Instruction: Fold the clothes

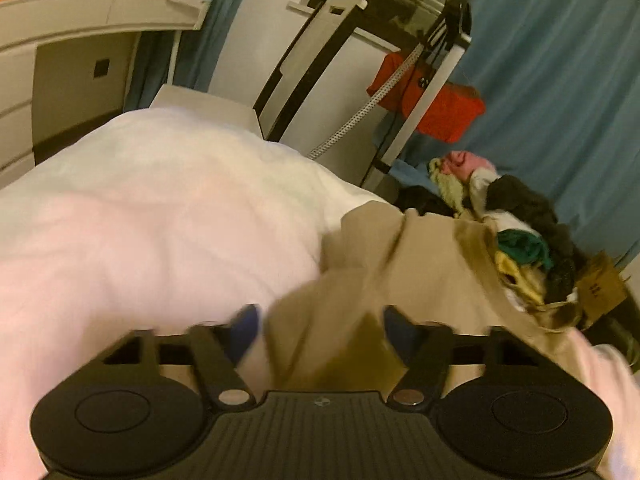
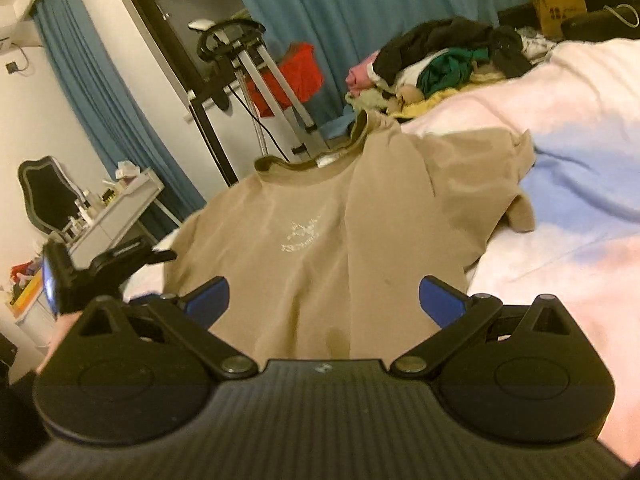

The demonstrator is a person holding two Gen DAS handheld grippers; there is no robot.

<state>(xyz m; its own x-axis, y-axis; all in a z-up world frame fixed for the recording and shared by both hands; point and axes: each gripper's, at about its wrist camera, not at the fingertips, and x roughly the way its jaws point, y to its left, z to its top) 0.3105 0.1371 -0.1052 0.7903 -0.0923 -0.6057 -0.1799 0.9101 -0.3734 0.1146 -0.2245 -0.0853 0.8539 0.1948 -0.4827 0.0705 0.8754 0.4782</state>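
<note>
A tan T-shirt point(image 2: 320, 236) with a small white chest print lies on the white bed point(image 2: 560, 128), collar toward the far edge, its right side folded inward. In the left wrist view the shirt point(image 1: 400, 264) is bunched and blurred between the blue pads. My left gripper point(image 1: 320, 332) is open with shirt cloth lying between its fingers; it also shows in the right wrist view point(image 2: 72, 276) at the shirt's left edge. My right gripper point(image 2: 324, 300) is open and empty, over the shirt's lower hem.
A pile of mixed clothes point(image 2: 448, 60) sits at the far edge of the bed. Beyond it are blue curtains point(image 2: 360, 4), a garment steamer stand point(image 2: 248, 64) with a red item, a brown paper bag point(image 2: 556, 0) and a white dresser point(image 1: 80, 52).
</note>
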